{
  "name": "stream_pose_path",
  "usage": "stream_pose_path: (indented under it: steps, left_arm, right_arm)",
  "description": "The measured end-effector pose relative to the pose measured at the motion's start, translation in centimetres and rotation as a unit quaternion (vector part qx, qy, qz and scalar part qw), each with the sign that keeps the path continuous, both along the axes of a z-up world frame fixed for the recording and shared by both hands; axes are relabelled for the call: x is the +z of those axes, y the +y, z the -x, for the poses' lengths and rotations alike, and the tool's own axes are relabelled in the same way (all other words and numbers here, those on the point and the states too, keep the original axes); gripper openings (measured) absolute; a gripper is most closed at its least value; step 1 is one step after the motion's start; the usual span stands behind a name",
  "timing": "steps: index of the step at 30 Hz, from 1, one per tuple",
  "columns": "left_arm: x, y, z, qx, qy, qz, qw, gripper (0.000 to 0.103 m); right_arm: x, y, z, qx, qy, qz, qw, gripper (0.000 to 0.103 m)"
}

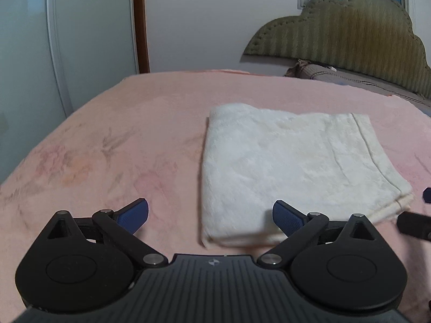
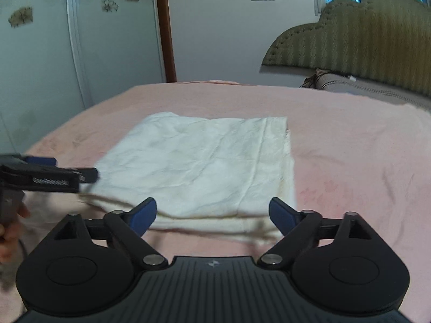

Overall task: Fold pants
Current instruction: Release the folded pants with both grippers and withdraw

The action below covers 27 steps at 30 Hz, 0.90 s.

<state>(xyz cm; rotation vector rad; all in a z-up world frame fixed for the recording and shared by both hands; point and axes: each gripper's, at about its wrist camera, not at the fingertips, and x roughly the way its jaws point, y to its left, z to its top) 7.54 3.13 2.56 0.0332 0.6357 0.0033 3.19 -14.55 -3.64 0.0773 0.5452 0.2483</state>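
Your left hand-held gripper (image 1: 210, 216) and right hand-held gripper (image 2: 212, 215) both stand wide open, holding nothing. The folded white pants (image 2: 204, 161) lie on the bed (image 2: 350, 148) just ahead, long axis crosswise, nearer your right hand-held gripper.

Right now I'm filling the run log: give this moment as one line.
white fleece pants: folded rectangle on pink blanket | left gripper: open, empty | right gripper: open, empty
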Motion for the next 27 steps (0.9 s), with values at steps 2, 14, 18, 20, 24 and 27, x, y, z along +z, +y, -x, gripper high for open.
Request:
stream_pose_path:
  steps: [2,14,18,20,24,27]
  left_arm:
    - [-0.2,-0.7,0.9,-0.001,0.001,-0.004,1.0,0.101]
    - [-2.6,-1.1,4.4,0.005,0.031,0.039,0.9987,0.101]
    - [-2.9,-0.7,5.1,0.009,0.029,0.04,0.9987,0.101]
    - [-3.0,-0.6,5.2,0.015,0.023,0.037,0.9989,0.101]
    - [-3.3,-0.7,5.5,0.019,0.023,0.025,0.9992,0.101]
    - [-3.6,-1.1,5.7,0.015,0.021,0.008,0.9996,0.101]
  right_arm:
    - [-0.2,0.6,0.9,0.0,0.021,-0.01,1.0,0.095]
    - [-1.4,2.6,5.5,-0.015,0.038,0.021,0.999,0.099]
    - [-2.3,2.8,5.5,-0.05,0.036,0.023,0.998,0.1]
    - [-2.7,2.7,5.3,-0.069,0.039,0.029,0.996,0.1]
    - [-3.6,2.4,5.0,-0.092,0.049,0.037,0.994,0.1]
    - [-3.9,2.1,5.0,-0.094,0.055,0.029,0.994,0.1]
